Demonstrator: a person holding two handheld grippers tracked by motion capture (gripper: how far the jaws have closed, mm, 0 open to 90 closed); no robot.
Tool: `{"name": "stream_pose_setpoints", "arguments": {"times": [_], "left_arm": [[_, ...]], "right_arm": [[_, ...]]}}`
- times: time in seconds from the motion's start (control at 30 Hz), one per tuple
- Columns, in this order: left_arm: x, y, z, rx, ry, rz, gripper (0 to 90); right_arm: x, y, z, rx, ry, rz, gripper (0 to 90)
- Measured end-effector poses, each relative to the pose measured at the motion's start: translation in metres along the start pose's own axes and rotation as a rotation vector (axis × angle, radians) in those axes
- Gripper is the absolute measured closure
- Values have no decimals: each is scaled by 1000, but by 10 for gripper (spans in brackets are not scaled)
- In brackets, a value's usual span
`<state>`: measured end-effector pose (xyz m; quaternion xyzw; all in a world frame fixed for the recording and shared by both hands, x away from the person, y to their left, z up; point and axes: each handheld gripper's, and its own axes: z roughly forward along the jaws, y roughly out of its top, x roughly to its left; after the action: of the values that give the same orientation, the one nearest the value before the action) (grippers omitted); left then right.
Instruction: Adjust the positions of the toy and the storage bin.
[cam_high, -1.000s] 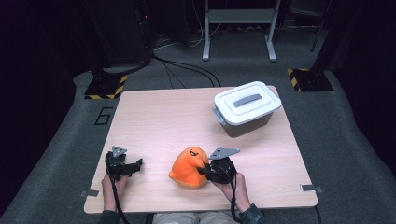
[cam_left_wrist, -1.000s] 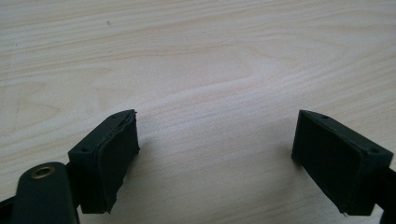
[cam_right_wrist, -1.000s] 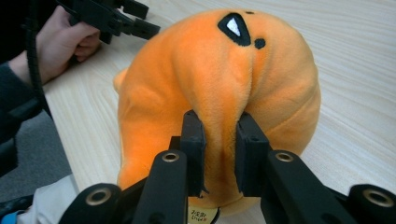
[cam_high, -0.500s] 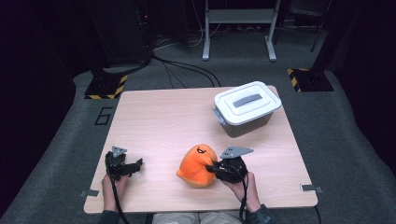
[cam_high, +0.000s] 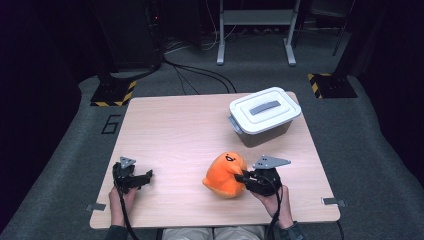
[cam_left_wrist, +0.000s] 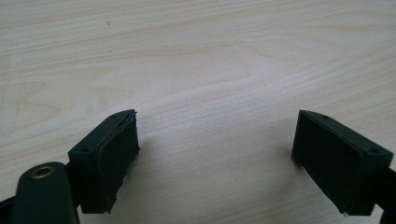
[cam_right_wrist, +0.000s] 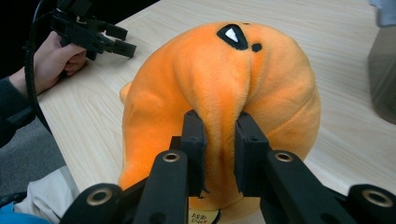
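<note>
1. High view: orange plush toy (cam_high: 225, 173) rests on the wooden table (cam_high: 190, 130), near its front edge, in front of the lidded grey bin (cam_high: 264, 116) and well apart from it.
2. Right gripper (cam_right_wrist: 219, 144) is clamped on a fold of the plush toy's fabric, at the toy's right side.
3. Left gripper (cam_left_wrist: 215, 149) sits well left of the toy, jaws apart, over bare tabletop.
4. A hand (cam_high: 121, 199) holds it, behind its jaws.

Light wood table (cam_high: 175, 130) on grey carpet floor (cam_high: 380, 135). Dark room behind, metal stand legs (cam_high: 255, 35), black cables (cam_high: 195, 75), yellow-black striped bases (cam_high: 112, 93).
</note>
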<state>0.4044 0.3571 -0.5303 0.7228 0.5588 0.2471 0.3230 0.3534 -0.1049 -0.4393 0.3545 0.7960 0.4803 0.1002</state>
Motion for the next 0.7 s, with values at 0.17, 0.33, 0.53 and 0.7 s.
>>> {"name": "stream_pose_setpoints", "arguments": {"times": [0.17,0.33,0.53,0.7], "left_arm": [[0,0,0,0,0,0,144],[0,0,0,0,0,0,144],[0,0,0,0,0,0,144],[0,0,0,0,0,0,143]], "right_arm": [[-5,-3,-9,1,-10,5,766],[-9,-6,-17,6,-12,6,766],[-15,-11,-29,11,-29,18,766],[-23,-17,-43,5,-57,29,766]]}}
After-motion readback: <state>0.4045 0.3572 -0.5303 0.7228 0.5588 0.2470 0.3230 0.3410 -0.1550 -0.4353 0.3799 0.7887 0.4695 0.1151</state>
